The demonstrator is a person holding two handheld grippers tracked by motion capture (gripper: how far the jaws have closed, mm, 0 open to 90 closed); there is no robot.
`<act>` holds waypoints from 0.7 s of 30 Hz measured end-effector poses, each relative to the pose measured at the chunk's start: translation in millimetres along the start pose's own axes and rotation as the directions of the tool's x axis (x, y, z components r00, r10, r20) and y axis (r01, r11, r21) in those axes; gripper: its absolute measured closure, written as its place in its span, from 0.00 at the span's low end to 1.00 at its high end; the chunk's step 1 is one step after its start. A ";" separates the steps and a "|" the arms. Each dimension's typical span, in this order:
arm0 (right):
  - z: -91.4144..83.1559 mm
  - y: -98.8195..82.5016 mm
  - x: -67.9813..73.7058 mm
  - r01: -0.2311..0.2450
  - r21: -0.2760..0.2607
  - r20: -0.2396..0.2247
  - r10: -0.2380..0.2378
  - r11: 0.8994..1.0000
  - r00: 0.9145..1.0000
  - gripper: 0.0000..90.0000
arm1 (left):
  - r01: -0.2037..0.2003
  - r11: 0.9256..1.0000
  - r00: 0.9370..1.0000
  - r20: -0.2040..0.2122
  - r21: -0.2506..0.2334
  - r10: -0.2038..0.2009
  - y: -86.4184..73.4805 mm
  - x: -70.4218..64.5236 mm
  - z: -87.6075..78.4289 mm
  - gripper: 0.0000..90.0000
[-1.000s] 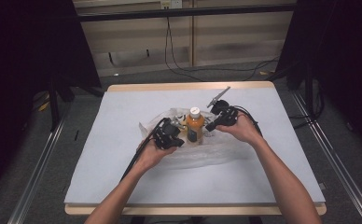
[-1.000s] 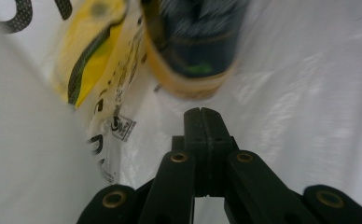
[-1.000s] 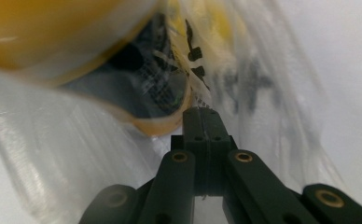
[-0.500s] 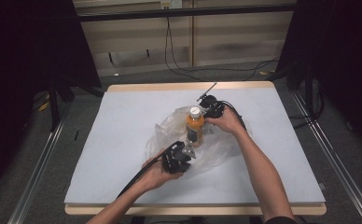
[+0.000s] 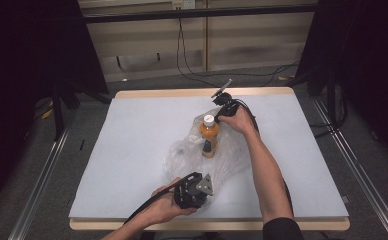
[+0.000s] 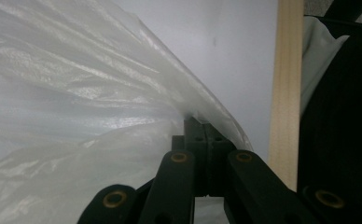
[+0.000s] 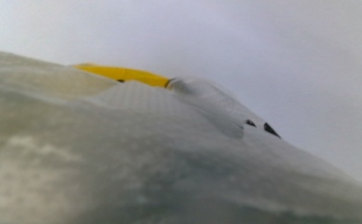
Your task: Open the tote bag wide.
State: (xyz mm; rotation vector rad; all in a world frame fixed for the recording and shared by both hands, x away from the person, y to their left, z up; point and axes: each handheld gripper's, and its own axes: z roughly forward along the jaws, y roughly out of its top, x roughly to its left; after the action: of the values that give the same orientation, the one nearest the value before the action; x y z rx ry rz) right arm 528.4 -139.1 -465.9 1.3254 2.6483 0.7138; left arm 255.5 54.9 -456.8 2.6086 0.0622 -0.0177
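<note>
My left claw (image 5: 202, 192) pinches the bag (image 5: 222, 162) edge, near side of the upright bottle (image 5: 209, 136); my right claw (image 5: 223, 111), pinching plastic too, sits just beyond it.

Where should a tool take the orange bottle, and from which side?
Probably the neck just under the white cap, coming from above: the orange bottle stands upright in the clear plastic bag, whose film wraps its lower body, while the top stands clear of the film.

L hand-held gripper (image 5: 194, 190) shut near body, R hand-held gripper (image 5: 221, 111) shut, arm outstretched
</note>
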 end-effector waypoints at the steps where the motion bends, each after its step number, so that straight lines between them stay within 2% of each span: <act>1: 0.2 0.5 -0.7 -0.006 -0.004 0.013 0.006 1.000 1.000 1.00 | -0.021 1.000 1.000 -0.005 0.008 0.021 0.4 -5.5 -0.6 1.00; 5: 0.8 -0.5 -1.7 -0.032 -0.029 0.048 0.033 0.999 0.998 1.00 | -0.032 0.999 0.999 0.007 0.007 0.032 -1.5 -9.3 -1.7 1.00; 7: 0.7 -0.9 -1.1 -0.026 -0.031 0.058 0.027 0.999 0.998 1.00 | -0.014 1.000 1.000 0.021 -0.001 0.014 -3.0 -5.0 -2.3 1.00; 8: 0.0 -1.2 0.9 -0.012 -0.028 0.066 0.014 1.000 0.998 1.00 | 0.013 1.000 0.999 0.031 -0.017 -0.012 -4.7 -0.1 -3.2 1.00; 10: -0.6 -1.9 2.7 -0.018 -0.029 0.056 0.020 0.999 0.998 1.00 | 0.012 1.000 1.000 0.017 -0.026 -0.011 -4.6 2.1 -5.9 1.00; 12: -4.0 -3.7 4.3 0.010 -0.038 0.022 -0.010 0.999 1.000 1.00 | 0.032 0.998 0.999 0.026 -0.057 -0.031 -3.4 8.3 -13.3 1.00; 13: -7.5 -4.5 6.5 0.023 -0.044 0.011 -0.023 0.999 1.000 1.00 | 0.038 0.996 0.999 0.018 -0.083 -0.036 -2.4 12.8 -17.3 1.00; 14: -11.4 -5.5 7.5 0.034 -0.062 -0.005 -0.034 0.997 0.999 1.00 | 0.048 0.994 0.999 0.030 -0.099 -0.046 -1.0 18.8 -22.2 1.00; 15: -16.2 -6.7 9.9 0.023 -0.081 -0.026 -0.025 0.996 0.999 1.00 | 0.072 0.987 0.997 0.003 -0.142 -0.072 -0.2 22.4 -24.4 1.00; 17: -31.0 -10.3 18.5 0.044 -0.129 -0.051 -0.051 0.991 0.997 1.00 | 0.080 0.982 0.996 -0.017 -0.173 -0.085 3.0 32.6 -30.9 1.00; 18: -36.6 -12.0 20.7 0.057 -0.145 -0.057 -0.066 0.988 0.996 1.00 | 0.087 0.978 0.995 -0.038 -0.189 -0.096 5.8 43.2 -38.0 1.00; 20: -48.0 -16.3 25.1 0.079 -0.161 -0.060 -0.090 0.984 0.994 1.00 | 0.109 0.968 0.991 -0.053 -0.227 -0.124 6.9 52.4 -46.9 1.00; 21: -54.5 -19.5 26.9 0.088 -0.171 -0.062 -0.099 0.981 0.993 1.00 | 0.109 0.968 0.991 -0.053 -0.227 -0.124 6.9 52.4 -46.9 1.00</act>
State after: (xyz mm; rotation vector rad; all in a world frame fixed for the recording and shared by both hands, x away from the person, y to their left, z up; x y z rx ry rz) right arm 482.0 -148.1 -423.1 1.1449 2.6143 0.9632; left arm 308.2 74.9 -414.1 2.3762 0.2291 0.0335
